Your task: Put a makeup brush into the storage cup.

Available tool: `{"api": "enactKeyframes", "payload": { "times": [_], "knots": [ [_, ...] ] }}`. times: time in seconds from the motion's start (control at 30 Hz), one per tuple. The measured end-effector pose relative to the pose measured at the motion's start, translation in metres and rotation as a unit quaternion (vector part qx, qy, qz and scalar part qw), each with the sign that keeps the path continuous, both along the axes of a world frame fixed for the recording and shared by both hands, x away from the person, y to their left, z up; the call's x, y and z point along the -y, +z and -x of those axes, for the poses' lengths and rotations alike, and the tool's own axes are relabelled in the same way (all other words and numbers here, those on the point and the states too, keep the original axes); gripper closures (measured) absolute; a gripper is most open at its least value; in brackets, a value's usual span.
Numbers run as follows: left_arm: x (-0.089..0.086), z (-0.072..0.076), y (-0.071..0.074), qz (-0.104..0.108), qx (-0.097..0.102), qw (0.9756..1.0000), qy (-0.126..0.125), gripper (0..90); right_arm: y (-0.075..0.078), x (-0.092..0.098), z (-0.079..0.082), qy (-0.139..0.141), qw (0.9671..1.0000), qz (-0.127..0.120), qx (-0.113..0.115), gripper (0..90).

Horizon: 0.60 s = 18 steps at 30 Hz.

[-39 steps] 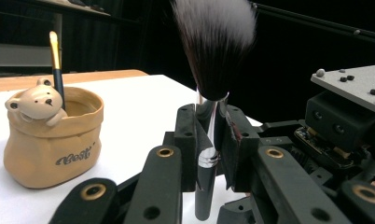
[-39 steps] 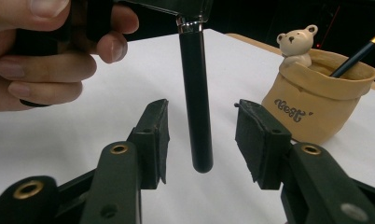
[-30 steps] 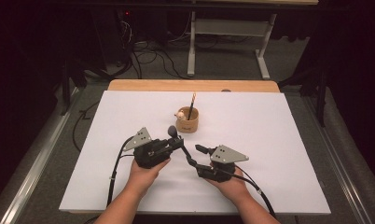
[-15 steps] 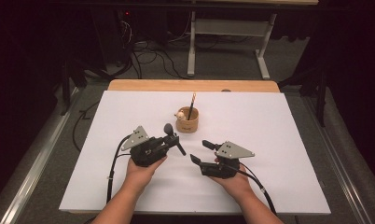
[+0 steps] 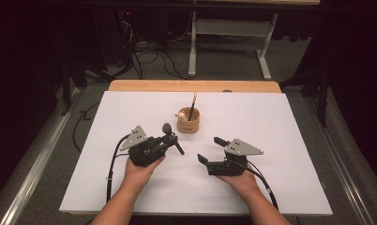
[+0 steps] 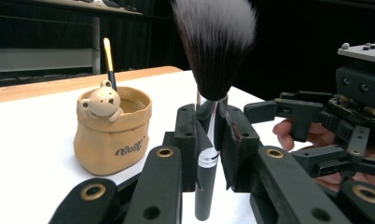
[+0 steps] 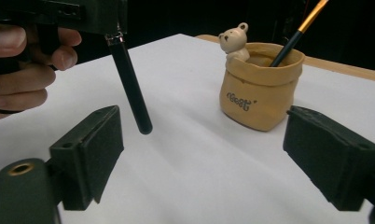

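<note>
The left gripper (image 5: 165, 144), left of centre in the high view, has its fingers (image 6: 184, 140) closed on a makeup brush (image 6: 212, 93). The left gripper view shows both pads pressed against the brush's shiny ferrule at the centre of the frame, with the dark, white-tipped bristle head rising to the top edge and the black handle (image 6: 205, 186) running down toward the bottom edge. In the high view the brush (image 5: 171, 136) lies tilted, bristle head toward the top of the frame and handle end toward the lower right, clear of the white bench (image 5: 280, 122).

The right gripper (image 5: 210, 150), right of centre in the high view, has just been opening its fingers (image 7: 90, 149). They stand wide apart with nothing between them. In the right gripper view the two pads sit at the lower left and lower right of the frame, and the brush handle (image 7: 132, 88) hangs at the upper left beyond them, apart from both pads.

A tan bear-faced cup (image 5: 188, 120) stands upright on the bench just above the two grippers in the high view. A thin stick with a gold end (image 5: 193, 105) leans inside it. In the left gripper view the cup (image 6: 113, 135) sits at the left of the frame; in the right gripper view the cup (image 7: 258, 88) sits at the upper right.
</note>
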<state>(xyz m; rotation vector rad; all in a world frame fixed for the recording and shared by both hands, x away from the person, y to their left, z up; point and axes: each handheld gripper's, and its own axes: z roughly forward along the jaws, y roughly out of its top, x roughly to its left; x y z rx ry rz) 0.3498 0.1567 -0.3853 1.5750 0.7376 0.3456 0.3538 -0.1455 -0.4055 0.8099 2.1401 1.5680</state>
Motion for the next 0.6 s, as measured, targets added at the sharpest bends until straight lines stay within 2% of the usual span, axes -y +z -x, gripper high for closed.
{"api": "enactKeyframes", "payload": {
  "times": [0.27, 0.47, 0.6],
  "knots": [
    [-0.005, 0.0, 0.002, -0.003, 0.003, 0.9999, 0.013, 77.8, 0.003, 0.01, 0.002, -0.01, 0.9999, -0.008, 0.0, 8.5],
    [-0.011, 0.0, 0.004, -0.005, 0.009, 0.9996, 0.027, 77.8, 0.004, 0.015, 0.002, -0.02, 0.9998, 0.002, 0.002, 2.1],
    [-0.013, 0.0, 0.005, -0.008, 0.01, 0.9993, 0.035, 77.8, 0.003, 0.018, 0.002, -0.021, 0.9997, 0.009, 0.002, 1.3]
  ]
}}
